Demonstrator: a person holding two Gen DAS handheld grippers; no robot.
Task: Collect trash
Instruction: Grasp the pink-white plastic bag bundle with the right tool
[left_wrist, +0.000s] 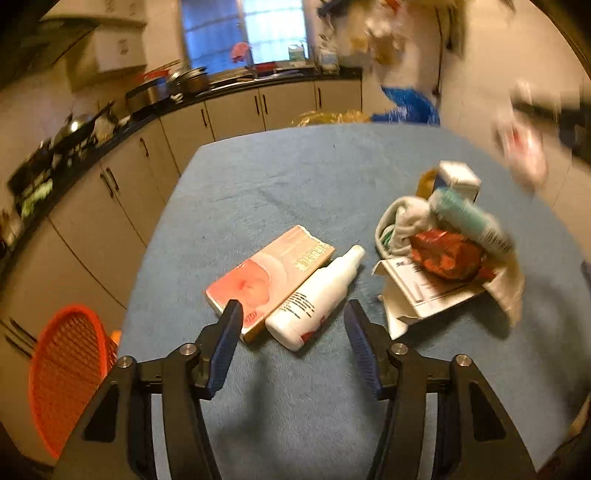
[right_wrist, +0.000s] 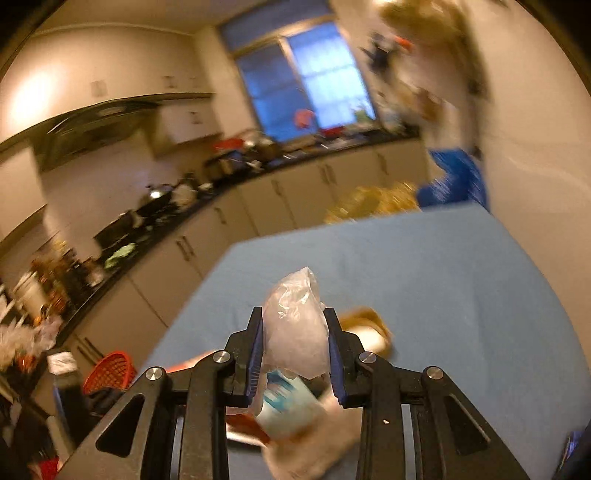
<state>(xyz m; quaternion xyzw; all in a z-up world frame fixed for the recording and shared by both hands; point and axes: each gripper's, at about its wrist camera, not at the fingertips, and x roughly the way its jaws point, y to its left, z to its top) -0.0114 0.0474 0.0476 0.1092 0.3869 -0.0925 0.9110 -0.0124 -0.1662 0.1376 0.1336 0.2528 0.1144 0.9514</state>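
- While the left hand-held gripper hangs over the blue cloth-covered surface, its blue-padded jaws stand apart and grasp nothing.
- Just beyond its fingertips a flat pink cardboard box and a white plastic bottle with dark print lie side by side, touching along their length; the left pad overlaps the near corner of the box in the picture, but whether it touches I cannot tell.
- To the right of them sits a heap of rubbish: a white printed carton flattened open, a crumpled red wrapper on top of it, a white crumpled cloth or bag behind, a pale green-and-white tube leaning across, and a small white box at the back.
- The right hand-held gripper is clenched on a crumpled clear plastic bag, both pads pressing its sides, and holds it above the surface over the same heap, which shows blurred beneath.
- In the left wrist view that gripper appears only as a blurred dark shape with a pale bundle at the far right.
- An orange mesh plastic basket stands beside the surface at the lower left, below its edge.
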